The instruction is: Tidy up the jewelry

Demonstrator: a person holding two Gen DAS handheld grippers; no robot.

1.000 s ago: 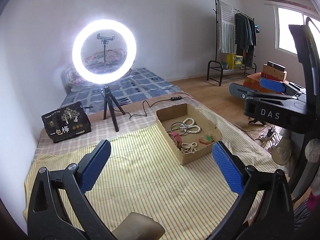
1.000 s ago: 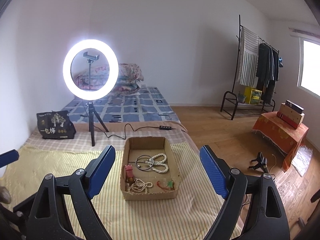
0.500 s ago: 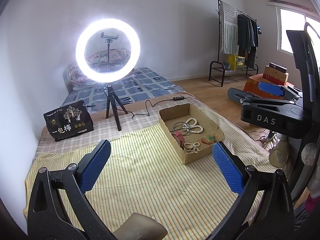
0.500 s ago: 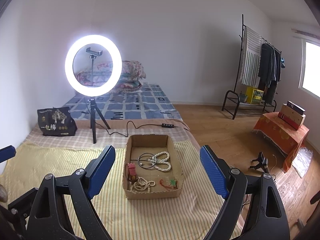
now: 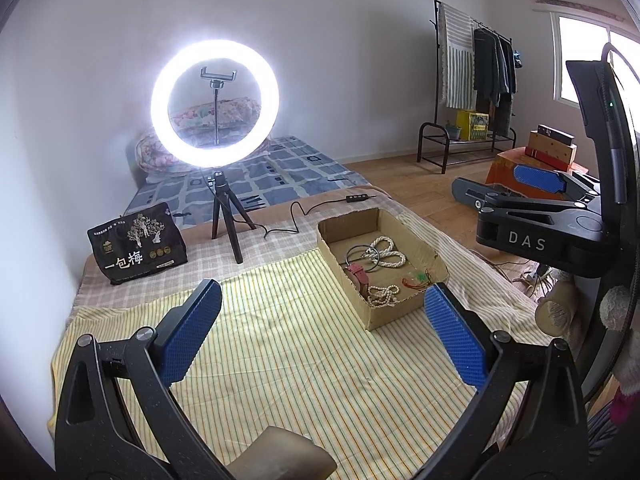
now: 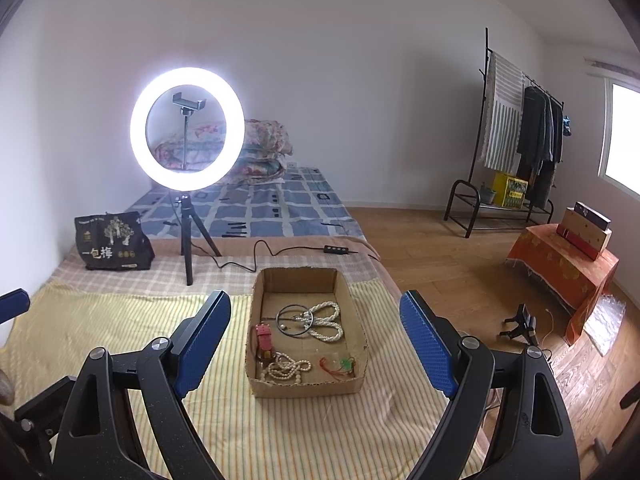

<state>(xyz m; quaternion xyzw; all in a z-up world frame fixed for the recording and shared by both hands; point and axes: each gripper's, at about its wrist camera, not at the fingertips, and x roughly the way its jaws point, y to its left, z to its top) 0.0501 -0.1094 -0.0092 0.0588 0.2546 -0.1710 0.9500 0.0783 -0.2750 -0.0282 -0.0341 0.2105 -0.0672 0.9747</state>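
Here your right gripper (image 6: 316, 344) hangs above the yellow striped cloth (image 6: 120, 320) with its blue-padded fingers (image 6: 428, 344) spread wide and nothing between them. The cardboard box (image 6: 296, 280) sits on the cloth straight ahead of it, framed in the gap between the two pads but well clear of both. Your left gripper (image 5: 320, 336) is just as wide apart and empty, over the bare middle of the cloth, with the box ahead and off toward its right finger. From that side you also see the right gripper's black body in profile, off past the box at the right edge.

All the jewelry lies loose inside the box. A long pearl necklace (image 6: 322, 322) is looped toward the far half, overlapping a thin dark hoop (image 6: 294, 320). A pink watch strap (image 6: 264, 340) lies along the left wall. Near the front wall sits a bunched pearl string (image 6: 284, 370), and beside it a small red and green corded piece (image 6: 340, 366).

Behind the box a lit ring light (image 6: 187, 129) stands on its tripod, its cable trailing across the checked sheet, and a black printed bag (image 6: 114, 242) rests to the left of it.
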